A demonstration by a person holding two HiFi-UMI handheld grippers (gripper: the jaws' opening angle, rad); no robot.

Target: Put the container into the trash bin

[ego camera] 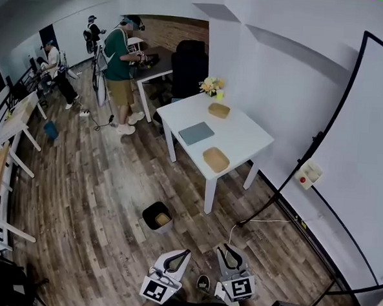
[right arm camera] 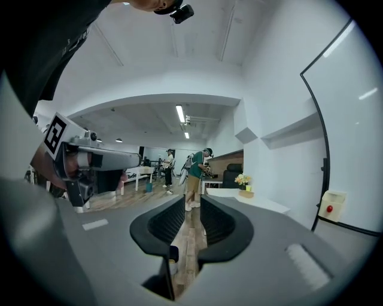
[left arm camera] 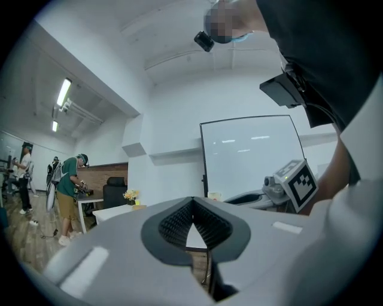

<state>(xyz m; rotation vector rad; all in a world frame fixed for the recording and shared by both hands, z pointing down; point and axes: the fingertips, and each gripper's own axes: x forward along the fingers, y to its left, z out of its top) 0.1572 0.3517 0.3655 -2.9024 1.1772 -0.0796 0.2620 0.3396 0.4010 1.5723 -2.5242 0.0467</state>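
A black trash bin (ego camera: 154, 211) stands on the wood floor in front of the white table (ego camera: 241, 136), with a brown container (ego camera: 163, 219) lying inside it. Two more brown containers sit on the table, one near its front corner (ego camera: 216, 159) and one at the back (ego camera: 219, 110). Both grippers hang low at the bottom of the head view, short of the bin. My left gripper (ego camera: 185, 251) (left arm camera: 191, 201) is shut, its pads meeting on nothing. My right gripper (right arm camera: 192, 206) (ego camera: 227, 249) stands a little open and empty; the bin (right arm camera: 173, 250) shows low in its gap.
A grey-blue pad (ego camera: 196, 133) and a small vase of flowers (ego camera: 212, 86) are on the table. A whiteboard on a stand (ego camera: 366, 160) leans at the right, its black feet and a cable on the floor. People work at desks at the far left.
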